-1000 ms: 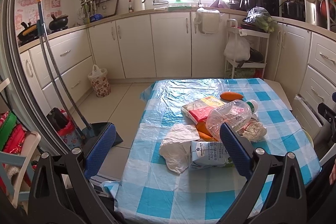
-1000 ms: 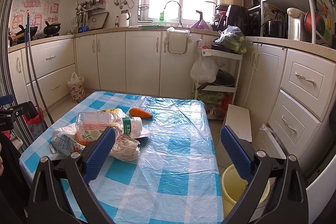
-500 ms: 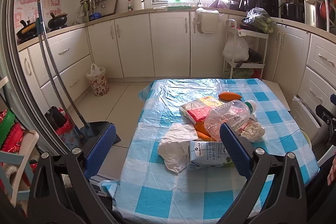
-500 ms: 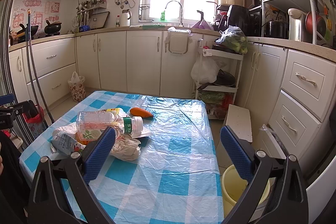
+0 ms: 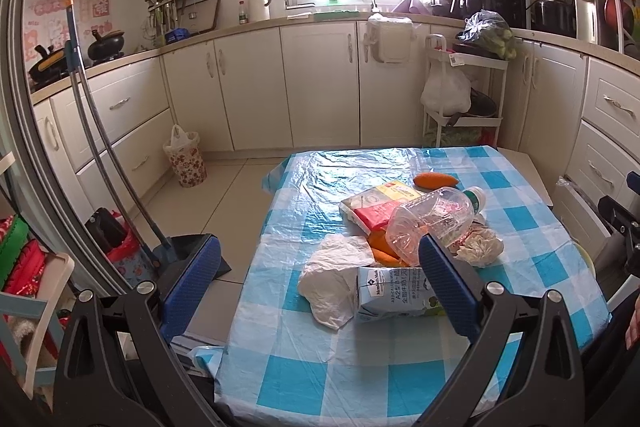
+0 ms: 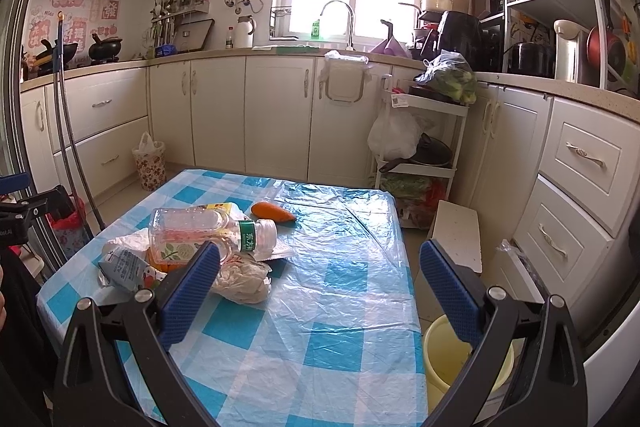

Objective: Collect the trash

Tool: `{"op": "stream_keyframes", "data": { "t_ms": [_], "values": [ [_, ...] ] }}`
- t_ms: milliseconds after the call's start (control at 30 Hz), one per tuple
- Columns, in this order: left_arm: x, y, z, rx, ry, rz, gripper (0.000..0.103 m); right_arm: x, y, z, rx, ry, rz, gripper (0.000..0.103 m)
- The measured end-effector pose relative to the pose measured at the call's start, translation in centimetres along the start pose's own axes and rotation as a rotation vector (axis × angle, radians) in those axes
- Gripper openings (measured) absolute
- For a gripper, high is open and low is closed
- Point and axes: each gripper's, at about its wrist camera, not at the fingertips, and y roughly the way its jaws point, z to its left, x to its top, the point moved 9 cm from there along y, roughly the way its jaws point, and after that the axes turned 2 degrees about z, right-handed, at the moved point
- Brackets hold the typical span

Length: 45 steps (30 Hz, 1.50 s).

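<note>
Both my grippers hover at the near edge of the worktop [image 6: 344,311], jaws spread wide, nothing between them: left gripper [image 5: 318,285] toward the floor-side edge, right gripper [image 6: 320,283] over bare checked cloth.

Trash sits in one cluster on the blue-and-white plastic cover, left of centre in the right view. Count:
- one clear plastic bottle [image 5: 434,221], green cap, lying on its side on top of the pile
- one milk carton [image 5: 394,294], flattened, nearest the left gripper
- two crumpled white wads: one bag [image 5: 334,277] touching the carton, one tissue [image 6: 242,277] just beside the bottle
- one yellow-and-red packet [image 5: 380,203] under the bottle
- orange peel [image 5: 382,249] wedged below the bottle; pieces not countable
- one orange carrot-like piece [image 6: 274,213] apart, behind the cluster

Around: one yellow bucket [image 6: 452,359] on the floor at the worktop's right corner, partly hidden by my right finger. One flowered bin [image 5: 186,163] by the cabinets. Dustpan [image 5: 192,249] and broom handle to the left.
</note>
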Motion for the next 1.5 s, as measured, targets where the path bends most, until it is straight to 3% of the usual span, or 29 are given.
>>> {"op": "stream_keyframes", "data": {
  "t_ms": [267, 467, 567, 667, 833, 967, 1133, 1233, 1333, 1500],
  "values": [
    [-0.3, 1.0, -0.1, -0.091, -0.033, 0.061, 0.096, 0.0, -0.1, 0.8, 0.048, -0.011, -0.002, 0.096],
    [-0.1, 2.9, 0.9, -0.104, -0.074, 0.129, 0.096, -0.2, 0.9, 2.5, 0.144, -0.029, 0.045, 0.096],
    [0.1, 3.9, 0.5, -0.155, -0.076, 0.155, 0.096, -0.3, 1.7, 4.0, 0.207, -0.064, 0.080, 0.096],
    [0.5, 4.9, -1.6, -0.230, 0.017, 0.177, 0.096, -0.8, 2.8, 5.1, 0.276, -0.062, 0.136, 0.096],
    [1.8, 7.5, -6.2, -0.287, 0.257, 0.167, 0.096, -2.0, 4.2, 4.5, 0.305, 0.005, 0.200, 0.096],
    [1.6, 10.0, -10.1, -0.359, 0.397, 0.203, 0.096, -2.2, 4.6, 2.9, 0.302, 0.077, 0.215, 0.096],
    [0.7, 12.2, -14.9, -0.355, 0.608, 0.202, 0.090, -2.9, 5.5, 1.1, 0.284, 0.151, 0.248, 0.096],
    [0.4, 14.1, -16.2, -0.351, 0.649, 0.234, 0.080, -3.2, 6.2, 0.4, 0.277, 0.179, 0.268, 0.096],
    [-0.1, 15.6, -16.8, -0.371, 0.642, 0.292, 0.064, -3.4, 6.8, 0.0, 0.274, 0.194, 0.286, 0.096],
    [-1.3, 15.9, -17.0, -0.407, 0.632, 0.324, 0.053, -3.7, 7.8, -0.1, 0.275, 0.199, 0.310, 0.096]
  ]
}}
